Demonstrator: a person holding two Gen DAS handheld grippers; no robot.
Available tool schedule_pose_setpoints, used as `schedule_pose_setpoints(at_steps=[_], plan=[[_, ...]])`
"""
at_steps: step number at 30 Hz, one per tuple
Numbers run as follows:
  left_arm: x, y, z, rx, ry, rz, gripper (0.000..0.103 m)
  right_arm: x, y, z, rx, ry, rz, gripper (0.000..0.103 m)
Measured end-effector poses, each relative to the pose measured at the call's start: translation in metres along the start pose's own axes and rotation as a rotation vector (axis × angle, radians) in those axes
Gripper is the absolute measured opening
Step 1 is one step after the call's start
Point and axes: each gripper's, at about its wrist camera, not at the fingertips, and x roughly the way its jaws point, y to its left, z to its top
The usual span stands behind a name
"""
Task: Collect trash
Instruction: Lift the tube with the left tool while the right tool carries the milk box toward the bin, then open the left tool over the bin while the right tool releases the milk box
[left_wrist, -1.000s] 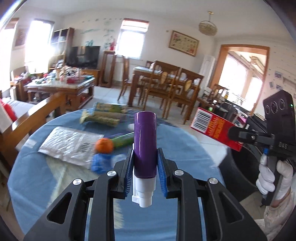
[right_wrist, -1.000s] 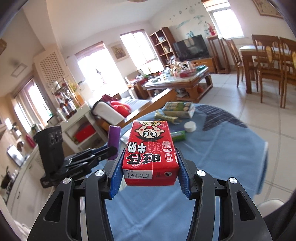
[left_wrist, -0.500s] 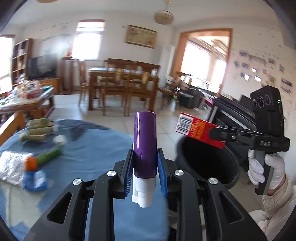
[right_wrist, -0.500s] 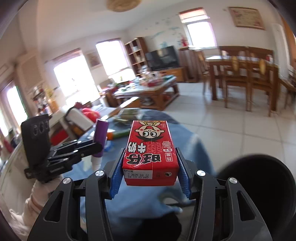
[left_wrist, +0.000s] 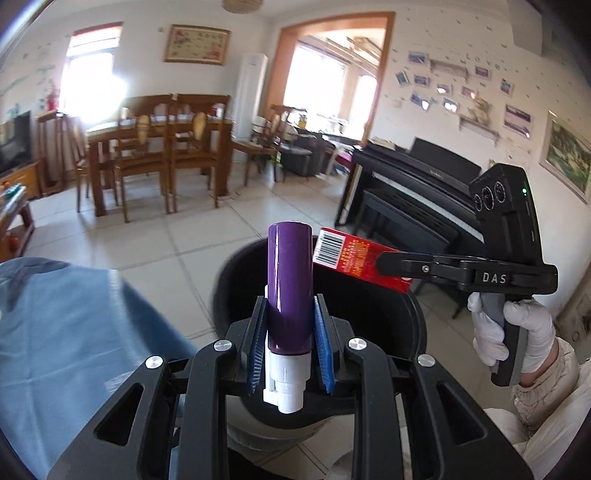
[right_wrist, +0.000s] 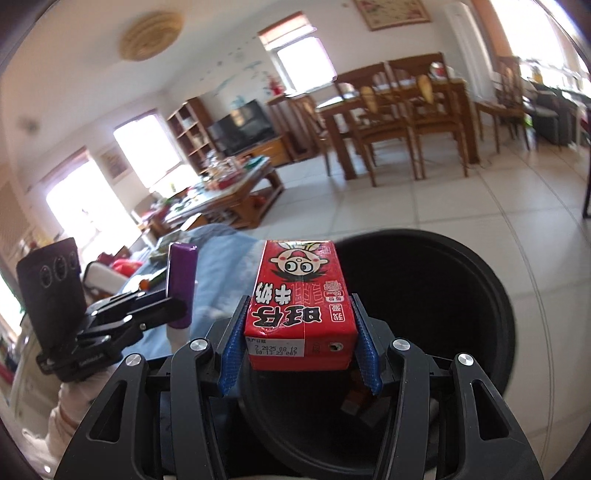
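Here, your left tool (left_wrist: 290, 347) is clamped on the purple bottle (left_wrist: 290, 288), its blue pads pressing the bottle's lower sides, with the white nozzle end pointing back toward the camera and the flat purple end pointing forward. Your right tool (right_wrist: 300, 354) is clamped on the red milk carton (right_wrist: 301, 306); the pads grip its two side faces and the printed date panel faces the camera.

Take the black trash bin (left_wrist: 369, 317) as your landmark. In the left wrist view the bottle sits over the near part of the bin's dark opening, and the carton (left_wrist: 354, 260) hangs over the far right of that opening, just beside the bottle's top, though whether they touch cannot be told. In the right wrist view the carton is over the left part of the bin (right_wrist: 480, 288), and a small brownish piece lies low inside it, too dim to identify. Your right hand (left_wrist: 513, 336), in a white glove, grips the handle to the right of the bin.

Left of the bin, the blue-covered table (left_wrist: 66, 332) runs up close to its rim. Beyond the bin lies pale tiled floor (left_wrist: 192, 236), then the wooden dining set (left_wrist: 155, 147), and a black piano (left_wrist: 417, 184) farther right.
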Motion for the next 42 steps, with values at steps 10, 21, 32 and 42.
schedule_pose_setpoints(at_steps=[10,21,32,42], plan=[[0.047,-0.010,-0.003,0.016,0.086,-0.047,0.025,-0.002,-0.043,-0.020,0.049,0.023,-0.019,0.051],[0.078,-0.012,-0.014,0.018,0.153,-0.051,0.025,0.018,-0.042,-0.022,0.080,0.068,-0.047,0.051],[0.086,-0.014,-0.018,0.012,0.180,-0.042,0.026,0.034,-0.038,-0.024,0.083,0.098,-0.054,0.051],[0.084,-0.016,-0.021,0.014,0.168,-0.033,0.027,0.048,-0.035,-0.022,0.087,0.126,-0.052,0.052]])
